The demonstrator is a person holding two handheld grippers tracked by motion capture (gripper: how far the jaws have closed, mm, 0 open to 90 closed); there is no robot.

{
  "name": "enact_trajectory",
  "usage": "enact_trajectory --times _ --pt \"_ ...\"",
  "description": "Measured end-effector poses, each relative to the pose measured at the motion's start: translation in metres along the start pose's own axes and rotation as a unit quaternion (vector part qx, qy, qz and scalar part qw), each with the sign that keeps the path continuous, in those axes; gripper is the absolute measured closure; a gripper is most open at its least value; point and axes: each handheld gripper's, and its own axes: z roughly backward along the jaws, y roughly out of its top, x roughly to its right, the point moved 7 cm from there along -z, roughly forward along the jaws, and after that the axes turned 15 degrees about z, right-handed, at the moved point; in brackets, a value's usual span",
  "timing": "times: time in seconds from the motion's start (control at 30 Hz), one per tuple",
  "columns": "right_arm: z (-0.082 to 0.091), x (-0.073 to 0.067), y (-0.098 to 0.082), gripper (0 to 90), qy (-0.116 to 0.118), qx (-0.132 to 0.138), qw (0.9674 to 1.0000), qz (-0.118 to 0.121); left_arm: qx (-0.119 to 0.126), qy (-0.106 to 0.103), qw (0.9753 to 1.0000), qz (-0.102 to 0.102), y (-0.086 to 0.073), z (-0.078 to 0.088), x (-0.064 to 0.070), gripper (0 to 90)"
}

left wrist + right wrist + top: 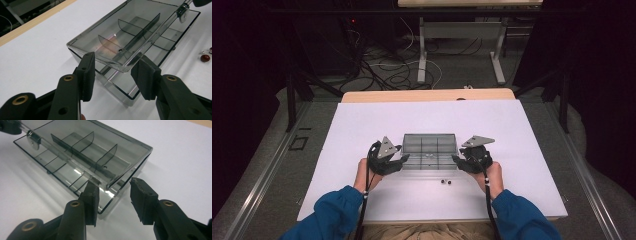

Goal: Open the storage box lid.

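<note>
While 1 smoked-plastic compartment box (429,151) is listed at the centre of the high view, on the white table (362,125), its hinged lid (120,32) is seen half raised in both gripper views. The left gripper (398,161) is placed at the box's left end and the right gripper (458,161) at its right end. In each gripper view the jaws are spread, with a corner of the lid standing between the pads; contact of the pads cannot be told. The step in hand is judged to be the opening or closing of the lid. For the next move, an even grip on both ends is called for, so that the lid is swung without the box being dragged. Counted: 1 box, 1 lid, 2 grippers, 2 small dark beads (445,181) below centre, near the box.
</note>
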Motion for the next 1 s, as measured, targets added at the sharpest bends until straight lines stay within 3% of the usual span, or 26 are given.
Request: enact_trajectory --times 0.23,0.63,0.77,0.83,1.0 --pt "0.000 0.000 0.004 59.6 -0.007 0.004 0.9999 0.008 0.005 0.003 0.9999 -0.009 0.005 -0.002 -0.002 52.8" --pt "0.002 0.003 0.010 62.2 -0.015 0.018 0.9996 0.016 0.012 -0.002 0.9999 0.002 0.009 0.000 -0.005 58.2" --pt "0.003 0.005 0.012 62.8 -0.015 0.022 0.9995 0.016 0.018 -0.006 0.9998 0.003 0.011 0.002 -0.006 59.7" --pt "0.003 0.005 0.014 63.1 -0.016 0.023 0.9995 0.017 0.018 -0.003 0.9998 -0.006 0.014 0.003 -0.007 60.8" --pt "0.004 0.008 0.019 63.8 -0.019 0.032 0.9992 0.016 0.023 -0.007 0.9997 -0.001 0.017 0.005 -0.009 62.7"
